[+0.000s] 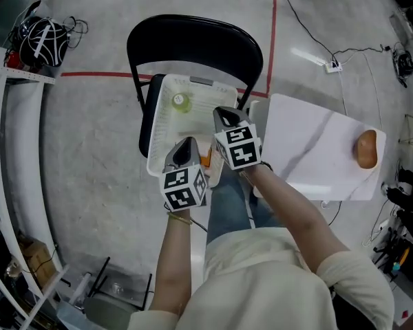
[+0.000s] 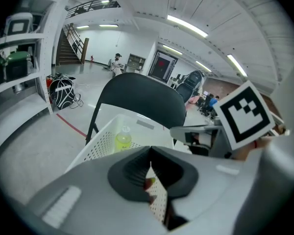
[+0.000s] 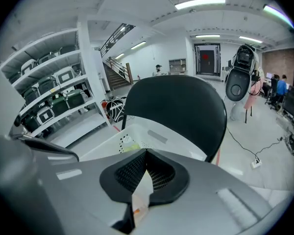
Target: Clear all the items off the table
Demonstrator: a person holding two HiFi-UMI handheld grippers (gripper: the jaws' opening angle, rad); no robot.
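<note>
A white perforated basket [image 1: 155, 126] rests on a black chair [image 1: 193, 41] and holds a yellow-green bottle [image 1: 179, 101]. A small orange item [image 1: 205, 160] shows at the basket's near end, between my two grippers. My left gripper [image 1: 186, 144] hangs shut over the basket's near edge with nothing in it. My right gripper [image 1: 224, 113] is shut and empty above the basket's right side. In the left gripper view the bottle [image 2: 122, 139] lies in the basket [image 2: 100, 138] beyond the closed jaws. To the right, a white table [image 1: 310, 153] carries a brown rounded item [image 1: 366, 148].
White shelving [image 1: 14, 157] runs along the left, with a black bag [image 1: 43, 41] beside it. A red line [image 1: 96, 74] and cables with a power strip [image 1: 334, 65] cross the floor behind the chair. The person's legs are between chair and table.
</note>
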